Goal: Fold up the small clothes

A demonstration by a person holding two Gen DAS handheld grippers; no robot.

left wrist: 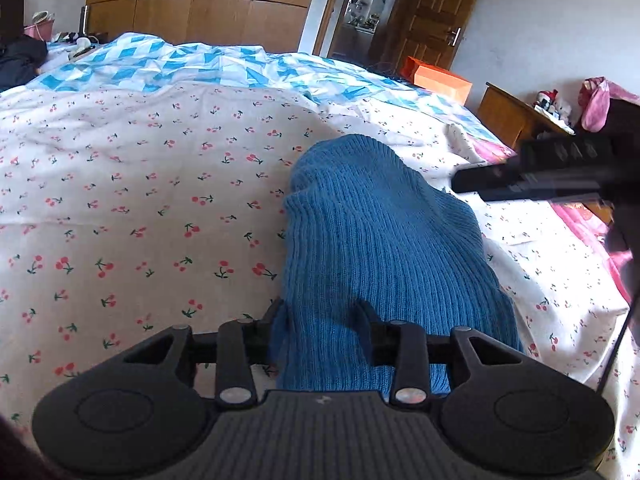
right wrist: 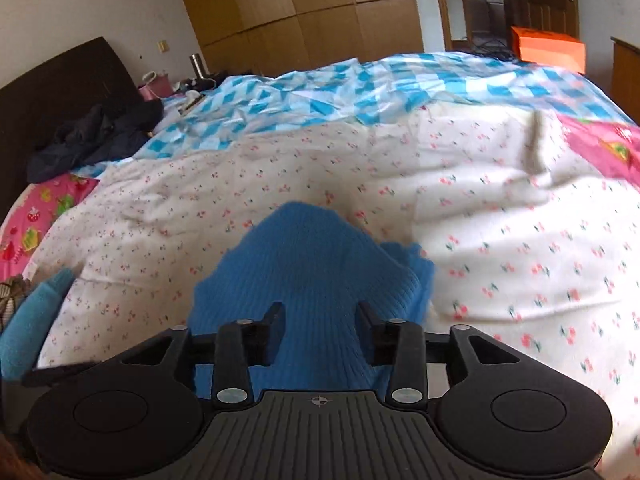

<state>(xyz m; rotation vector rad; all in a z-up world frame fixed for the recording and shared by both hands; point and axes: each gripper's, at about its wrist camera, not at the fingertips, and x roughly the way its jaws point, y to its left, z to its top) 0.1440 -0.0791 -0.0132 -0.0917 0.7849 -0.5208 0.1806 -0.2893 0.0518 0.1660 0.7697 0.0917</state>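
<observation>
1. The blue knitted garment (left wrist: 380, 248) is ribbed, a deep teal-blue, bunched into a long humped heap with a rounded far end; its ribs run lengthwise.
2. It lies on the bed, on the cherry-print sheet (left wrist: 140, 200), which is white with small red cherries and green stems.
3. The left hand-held gripper (left wrist: 320, 312) stands with its jaws parted, the near edge of the garment between them; the left finger is beside the knit's edge and the right one lies over the knit — the pads do not press on it.
4. The right hand-held gripper (right wrist: 320, 314) also has its jaws apart, the garment's near part lying between the fingers without being squeezed; this view is blurred.
5. Seen from the left wrist, the right hand-held gripper's dark body (left wrist: 560, 168) hangs just right of the garment's far end.
6. Beyond the garment a blue-and-white checked quilt (left wrist: 192, 64) covers the far part of the bed, and a pink patterned cloth (right wrist: 608, 148) shows at the bed's right edge.
7. Behind the bed stand a wooden wardrobe (left wrist: 200, 0), an open wooden door (left wrist: 432, 20) and an orange box (left wrist: 440, 78).
</observation>
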